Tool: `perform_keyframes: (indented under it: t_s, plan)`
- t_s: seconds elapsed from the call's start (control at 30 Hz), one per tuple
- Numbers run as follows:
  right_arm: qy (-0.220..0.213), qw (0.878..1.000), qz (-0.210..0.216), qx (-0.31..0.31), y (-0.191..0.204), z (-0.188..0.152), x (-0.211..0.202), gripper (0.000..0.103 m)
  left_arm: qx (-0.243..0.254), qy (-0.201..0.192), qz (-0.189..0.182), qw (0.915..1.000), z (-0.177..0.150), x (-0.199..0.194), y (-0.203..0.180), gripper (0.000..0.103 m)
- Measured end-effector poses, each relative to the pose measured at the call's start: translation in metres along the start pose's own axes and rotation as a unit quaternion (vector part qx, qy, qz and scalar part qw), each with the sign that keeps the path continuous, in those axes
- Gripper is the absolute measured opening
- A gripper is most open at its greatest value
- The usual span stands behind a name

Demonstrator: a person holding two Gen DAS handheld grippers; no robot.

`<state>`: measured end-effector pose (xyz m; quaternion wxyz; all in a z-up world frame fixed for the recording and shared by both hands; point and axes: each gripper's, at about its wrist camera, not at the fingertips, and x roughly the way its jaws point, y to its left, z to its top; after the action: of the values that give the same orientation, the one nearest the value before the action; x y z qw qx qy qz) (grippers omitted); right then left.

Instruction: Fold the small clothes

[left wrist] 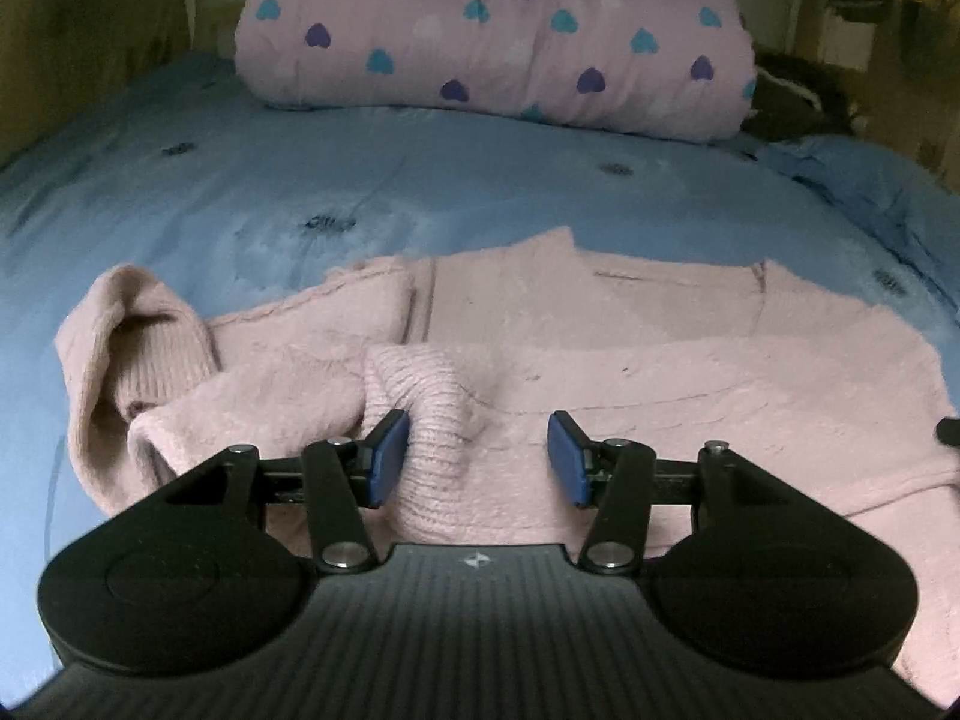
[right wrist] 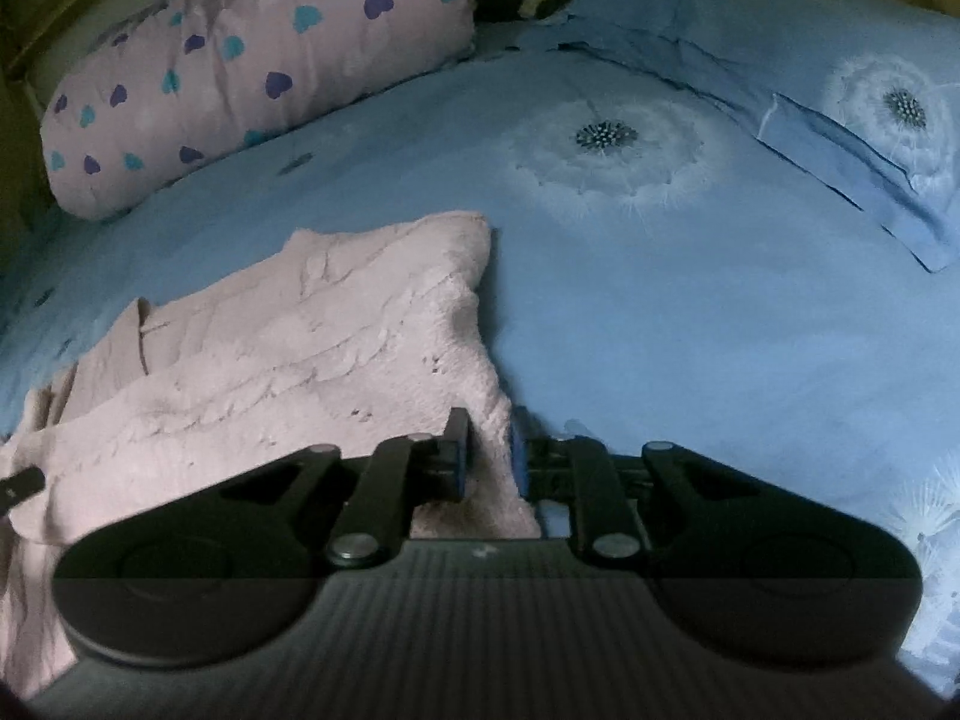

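Note:
A pale pink knitted sweater [left wrist: 630,354] lies on the blue bedspread [left wrist: 240,192], partly folded. One ribbed cuff [left wrist: 432,456] lies between my left gripper's jaws. My left gripper [left wrist: 477,459] is open just above the sweater, its blue pads wide apart. In the right wrist view the sweater [right wrist: 300,348] lies at the left. My right gripper [right wrist: 487,462] is shut on the sweater's right edge, with a fold of pink knit pinched between the pads.
A rolled pink blanket with blue and purple hearts [left wrist: 492,36] lies across the far side of the bed. A blue pillow with dandelion print [right wrist: 840,90] lies at the right. Dark items [left wrist: 798,96] sit beyond the blanket.

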<state>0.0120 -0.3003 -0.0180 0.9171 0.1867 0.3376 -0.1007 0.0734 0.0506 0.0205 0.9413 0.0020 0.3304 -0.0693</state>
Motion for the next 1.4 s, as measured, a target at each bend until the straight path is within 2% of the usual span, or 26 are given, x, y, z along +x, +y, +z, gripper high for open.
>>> perform_keyframes:
  t_s: [0.1, 0.13, 0.17, 0.23, 0.3, 0.37, 0.43, 0.47, 0.5, 0.53, 0.63, 0.7, 0.73, 0.77, 0.83, 0.9, 1.0, 1.03, 1.1, 1.13, 1.17, 1.2, 1.23, 1.3, 1.4]
  plan:
    - [-0.003, 1.000, -0.004, -0.012, 0.003, 0.001, -0.012, 0.026, -0.003, -0.002, -0.006, 1.0000, 0.001, -0.003, 0.002, 0.057]
    - [-0.007, 1.000, -0.005, -0.016, 0.003, 0.000, -0.017, 0.033, -0.006, 0.000, -0.008, 1.0000, 0.001, -0.003, 0.002, 0.057]
    - [-0.009, 1.000, -0.002, -0.021, 0.005, 0.000, -0.022, 0.044, -0.006, 0.000, -0.007, 1.0000, 0.002, -0.002, 0.002, 0.057]
    - [-0.006, 0.999, 0.020, -0.037, 0.007, -0.004, -0.028, 0.050, -0.003, 0.000, -0.003, 1.0000, 0.002, -0.002, -0.001, 0.057]
    - [0.005, 0.997, 0.019, -0.077, 0.014, -0.011, -0.026, 0.045, 0.009, 0.000, 0.006, 0.9999, 0.001, -0.001, -0.005, 0.057]
    - [0.004, 0.993, -0.039, -0.109, 0.016, -0.018, -0.020, 0.015, 0.026, 0.003, 0.019, 0.9995, -0.001, 0.001, -0.008, 0.057]
    - [-0.003, 0.989, -0.098, -0.108, 0.007, -0.016, -0.013, 0.010, 0.035, 0.005, 0.027, 0.9990, -0.003, 0.002, -0.010, 0.057]
    - [-0.009, 0.987, -0.126, -0.100, 0.000, -0.013, -0.012, 0.013, 0.037, 0.006, 0.027, 0.9989, -0.002, 0.001, -0.010, 0.057]
    - [-0.011, 0.987, -0.138, -0.083, -0.006, -0.008, -0.012, 0.013, 0.035, 0.007, 0.025, 0.9990, -0.001, 0.001, -0.009, 0.057]
    - [-0.012, 0.991, -0.124, -0.056, -0.014, -0.004, -0.015, 0.014, 0.029, 0.009, 0.022, 0.9993, 0.000, 0.001, -0.008, 0.057]
    - [-0.033, 0.998, -0.040, 0.038, -0.031, 0.016, -0.021, 0.018, -0.002, 0.011, 0.010, 0.9999, 0.008, 0.002, -0.004, 0.057]
    - [-0.041, 0.998, -0.010, 0.050, -0.029, 0.030, -0.014, 0.044, -0.023, 0.015, 0.003, 0.9996, 0.013, 0.003, -0.001, 0.057]
    - [-0.043, 0.998, -0.001, 0.050, -0.026, 0.036, -0.007, 0.066, -0.032, 0.016, -0.001, 0.9994, 0.015, 0.003, 0.001, 0.057]
    - [-0.046, 0.998, 0.013, 0.051, -0.023, 0.042, 0.002, 0.073, -0.037, 0.016, -0.003, 0.9992, 0.016, 0.004, 0.003, 0.057]
    - [-0.039, 0.998, 0.034, 0.049, -0.017, 0.055, 0.023, 0.071, -0.044, 0.017, -0.004, 0.9989, 0.018, 0.005, 0.005, 0.057]
    - [-0.013, 0.997, 0.058, 0.057, -0.014, 0.067, 0.048, 0.071, -0.051, 0.018, -0.006, 0.9985, 0.019, 0.006, 0.008, 0.057]
    - [0.031, 0.990, 0.087, 0.103, -0.022, 0.076, 0.077, 0.072, -0.059, 0.019, -0.007, 0.9981, 0.021, 0.009, 0.010, 0.057]
    - [0.034, 0.988, 0.095, 0.118, -0.025, 0.075, 0.082, 0.072, -0.060, 0.019, -0.007, 0.9980, 0.021, 0.010, 0.011, 0.057]
    - [0.029, 0.983, 0.120, 0.138, -0.029, 0.077, 0.086, 0.067, -0.061, 0.020, -0.005, 0.9979, 0.022, 0.012, 0.011, 0.057]
    - [0.034, 0.979, 0.138, 0.145, -0.030, 0.079, 0.088, 0.032, -0.061, 0.020, -0.004, 0.9979, 0.022, 0.012, 0.010, 0.057]
    - [0.035, 0.976, 0.153, 0.151, -0.030, 0.081, 0.088, 0.016, -0.060, 0.020, -0.003, 0.9980, 0.022, 0.013, 0.010, 0.058]
    - [0.028, 0.975, 0.162, 0.149, -0.029, 0.082, 0.085, 0.016, -0.057, 0.020, -0.001, 0.9982, 0.021, 0.013, 0.009, 0.058]
    - [0.006, 0.980, 0.157, 0.123, -0.024, 0.084, 0.079, 0.015, -0.053, 0.019, 0.000, 0.9984, 0.021, 0.013, 0.008, 0.058]
    - [-0.034, 0.992, 0.111, 0.038, -0.009, 0.086, 0.071, 0.015, -0.047, 0.019, 0.004, 0.9987, 0.021, 0.013, 0.006, 0.058]
    - [-0.020, 0.998, 0.048, -0.023, -0.002, 0.083, 0.088, 0.017, -0.045, 0.021, 0.005, 0.9988, 0.019, 0.015, 0.006, 0.059]
